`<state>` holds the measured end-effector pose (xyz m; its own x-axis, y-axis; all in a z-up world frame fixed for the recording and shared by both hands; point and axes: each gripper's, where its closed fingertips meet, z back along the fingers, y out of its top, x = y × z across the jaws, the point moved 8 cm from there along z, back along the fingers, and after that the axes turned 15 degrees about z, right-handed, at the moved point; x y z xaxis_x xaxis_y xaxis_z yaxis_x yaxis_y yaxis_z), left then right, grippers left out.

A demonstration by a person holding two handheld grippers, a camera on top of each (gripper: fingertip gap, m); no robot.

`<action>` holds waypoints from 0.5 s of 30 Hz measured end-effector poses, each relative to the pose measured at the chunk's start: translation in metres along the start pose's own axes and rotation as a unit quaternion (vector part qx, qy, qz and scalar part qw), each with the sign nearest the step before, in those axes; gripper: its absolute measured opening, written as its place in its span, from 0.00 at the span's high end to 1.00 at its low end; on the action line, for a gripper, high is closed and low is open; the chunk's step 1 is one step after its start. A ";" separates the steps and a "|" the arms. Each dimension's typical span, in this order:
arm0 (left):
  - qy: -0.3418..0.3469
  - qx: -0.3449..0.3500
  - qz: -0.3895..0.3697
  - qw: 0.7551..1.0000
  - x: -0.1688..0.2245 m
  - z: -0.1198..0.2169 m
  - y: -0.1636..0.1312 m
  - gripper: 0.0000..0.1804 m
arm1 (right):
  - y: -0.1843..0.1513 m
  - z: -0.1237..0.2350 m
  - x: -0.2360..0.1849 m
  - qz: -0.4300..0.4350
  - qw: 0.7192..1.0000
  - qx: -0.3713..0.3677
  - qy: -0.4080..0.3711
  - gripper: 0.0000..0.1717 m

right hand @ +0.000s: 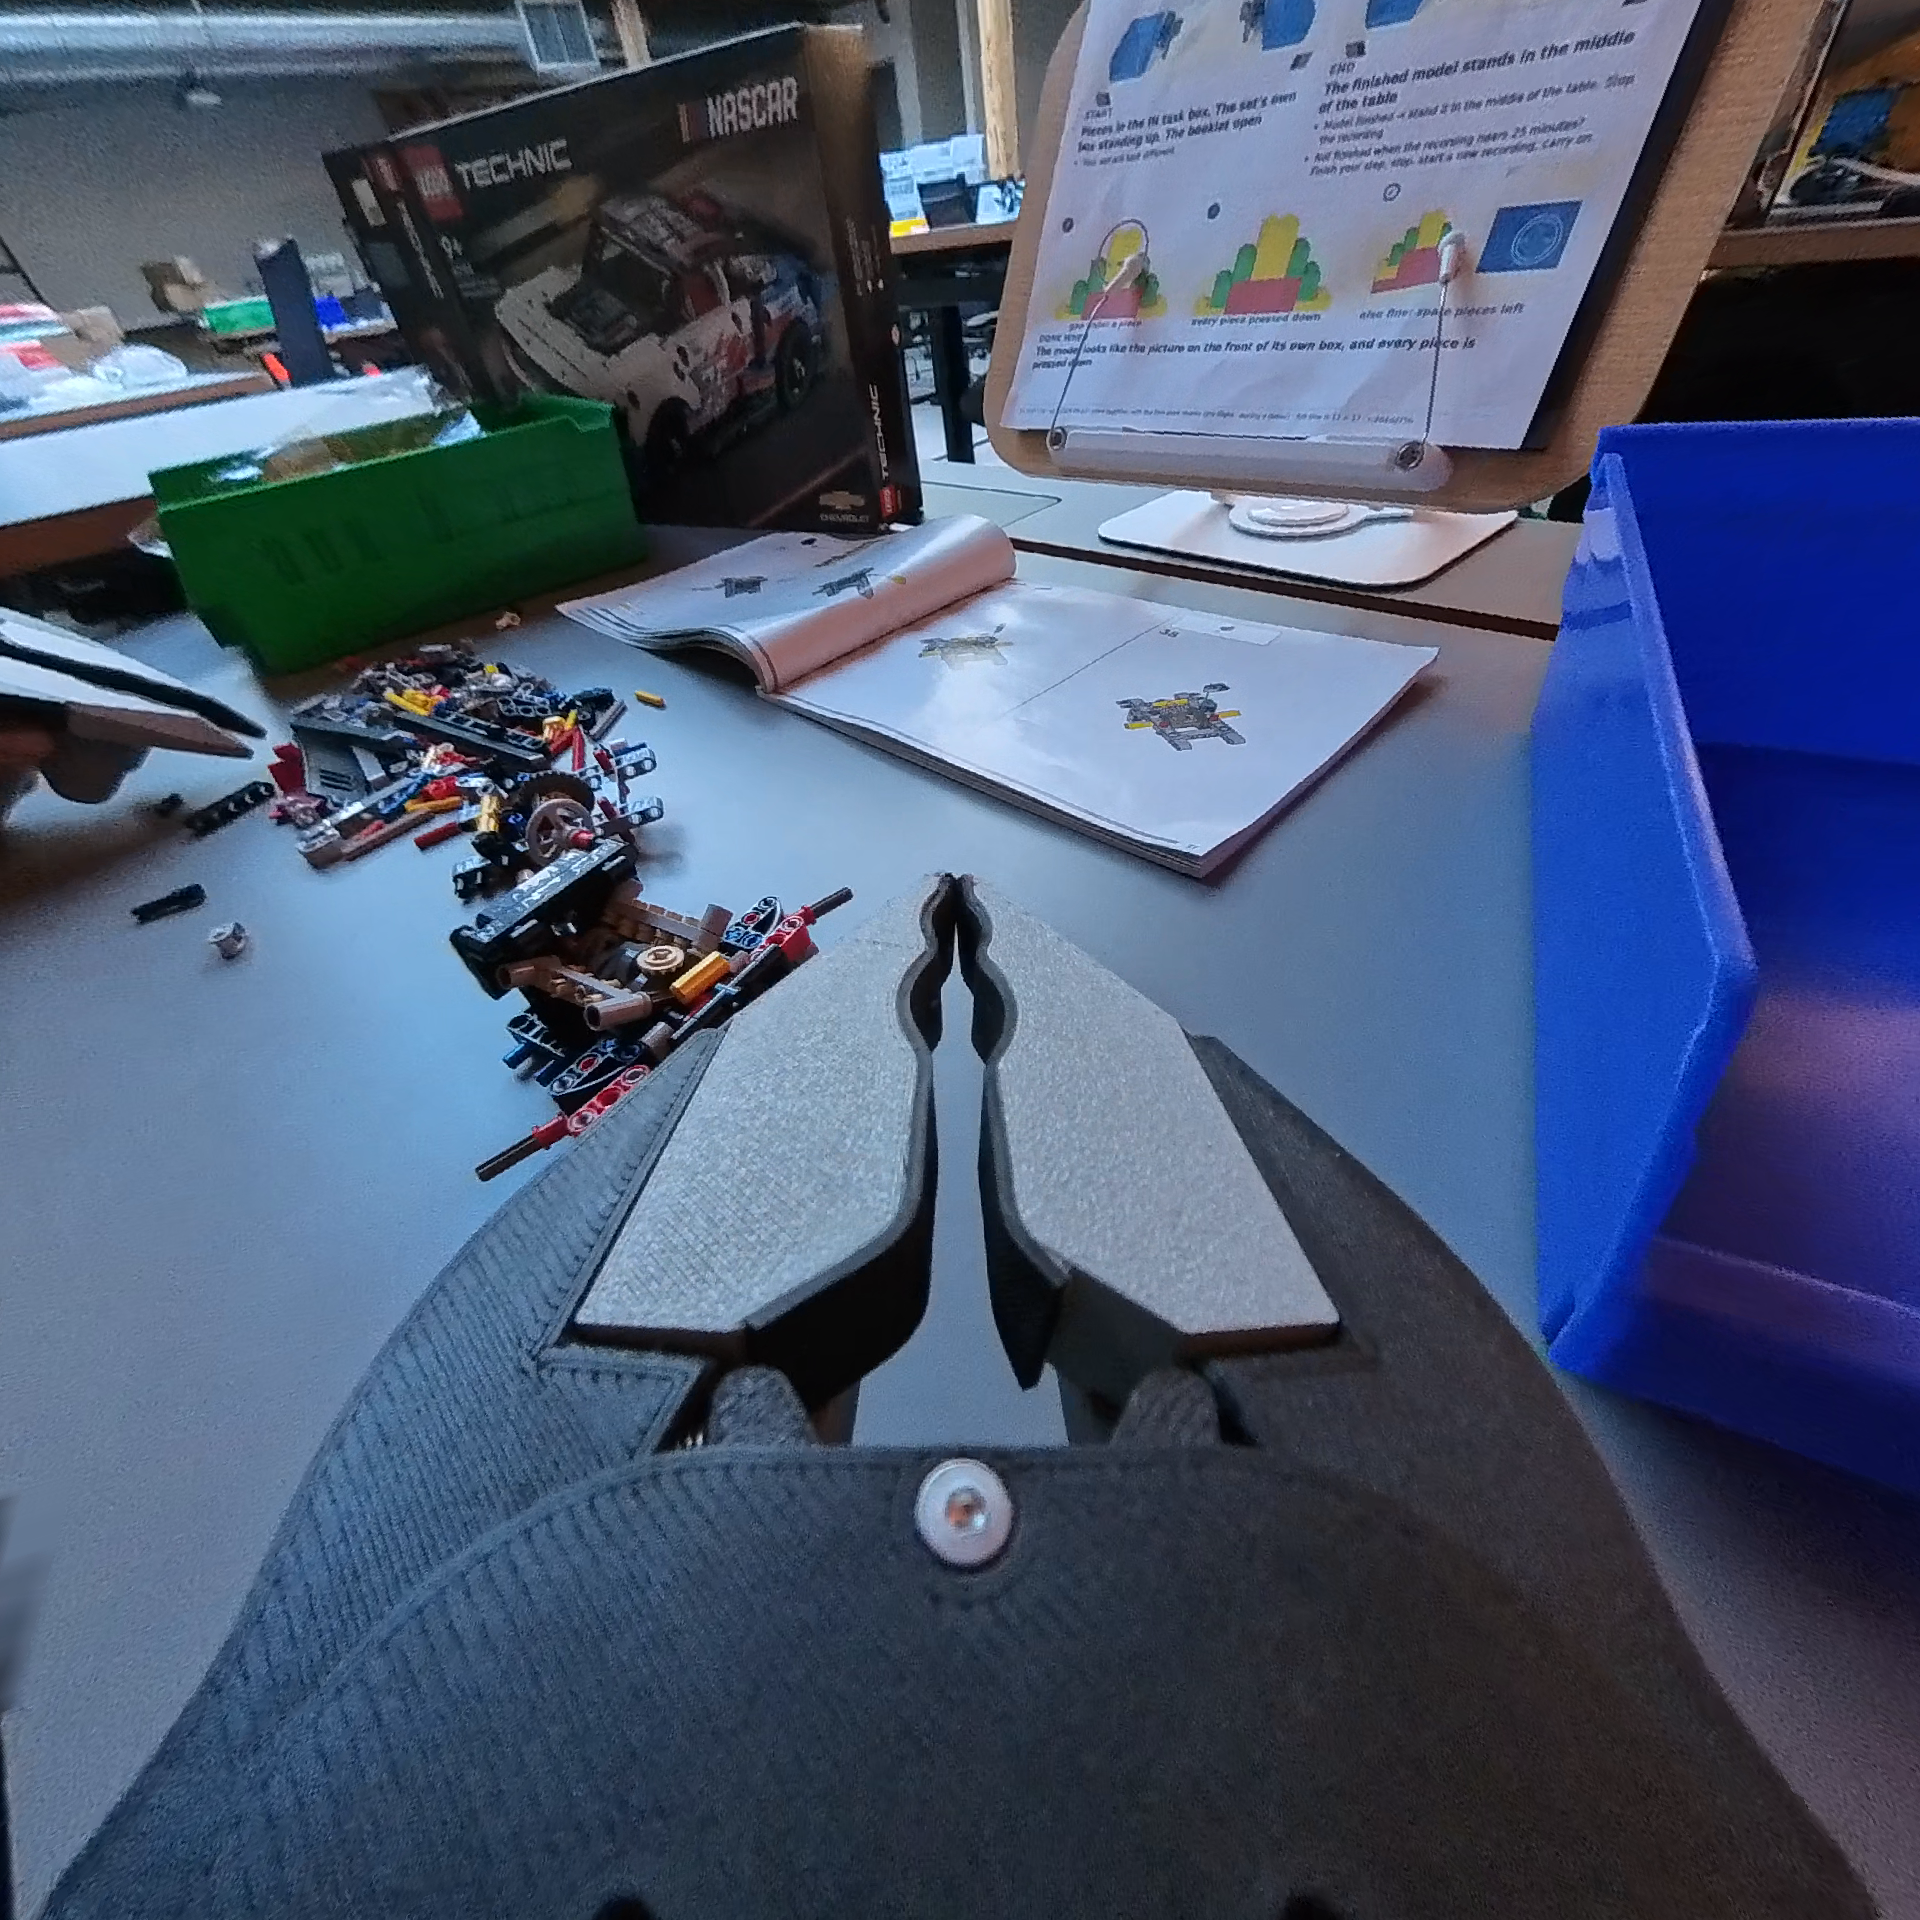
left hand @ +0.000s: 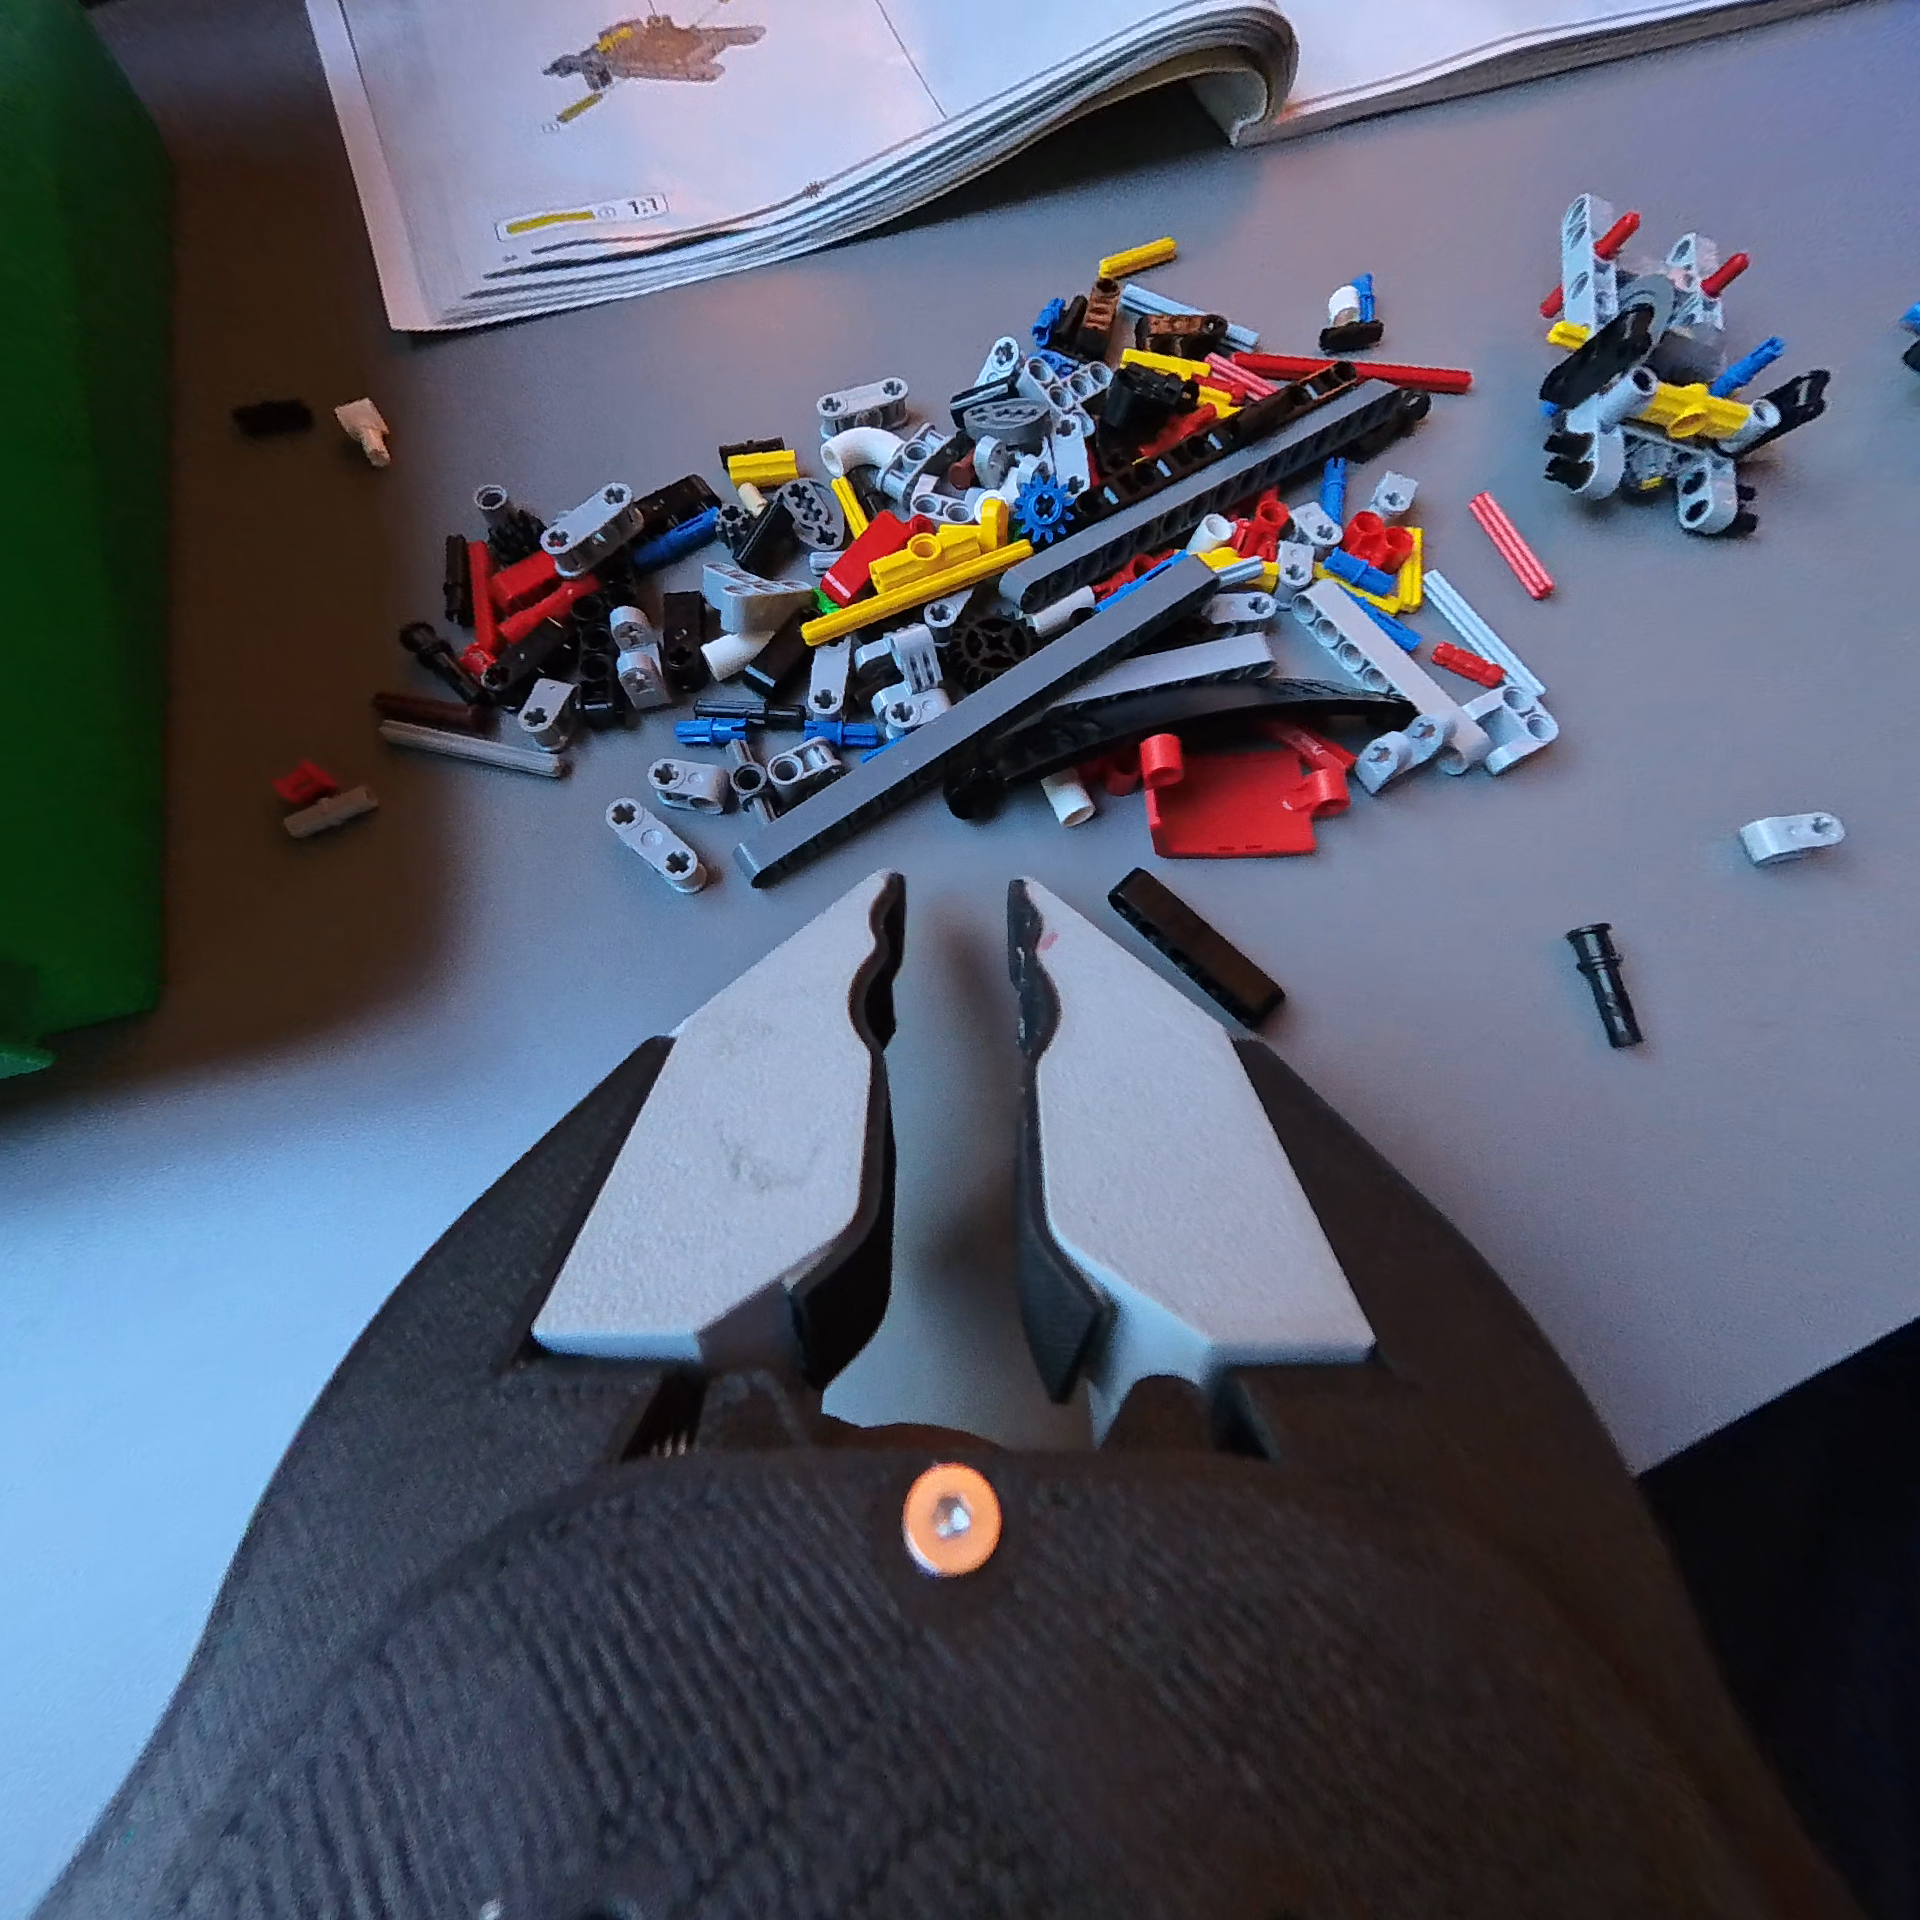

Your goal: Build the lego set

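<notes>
Left wrist view: the left gripper hovers over the grey counter, jaws narrowly apart and holding nothing. A black beam lies just beside its right fingertip, and the pile of loose pieces is just ahead; a careless dip could scatter them.

Right wrist view: the right gripper has its jaws closed on nothing, beside a part-built model. A sideways swing could knock it; the blue bin crowds the other side.

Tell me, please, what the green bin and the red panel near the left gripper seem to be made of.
Green bin: apparently moulded plastic, uniform colour with a soft sheen on its ribbed wall. Red panel: likely hard plastic, smooth and slightly glossy, with moulded clip loops at its corners.
</notes>
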<state>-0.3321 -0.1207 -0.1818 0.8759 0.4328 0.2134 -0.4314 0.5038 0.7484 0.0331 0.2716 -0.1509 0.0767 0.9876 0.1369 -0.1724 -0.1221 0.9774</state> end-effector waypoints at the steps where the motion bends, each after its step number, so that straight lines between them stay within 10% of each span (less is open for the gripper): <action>1: 0.001 0.002 -0.001 1.000 0.000 0.000 0.000 0.90 | 0.000 0.000 -0.001 0.002 1.000 0.000 -0.001 1.00; 15: -0.075 0.086 0.085 0.990 -0.009 0.024 -0.003 0.93 | 0.000 -0.003 -0.001 0.006 1.000 -0.003 0.007 1.00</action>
<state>-0.3340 -0.1442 -0.1704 0.8216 0.3784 0.4263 -0.5431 0.2921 0.7872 0.0298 0.2708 -0.1515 0.0608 0.9874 0.1458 -0.1793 -0.1329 0.9748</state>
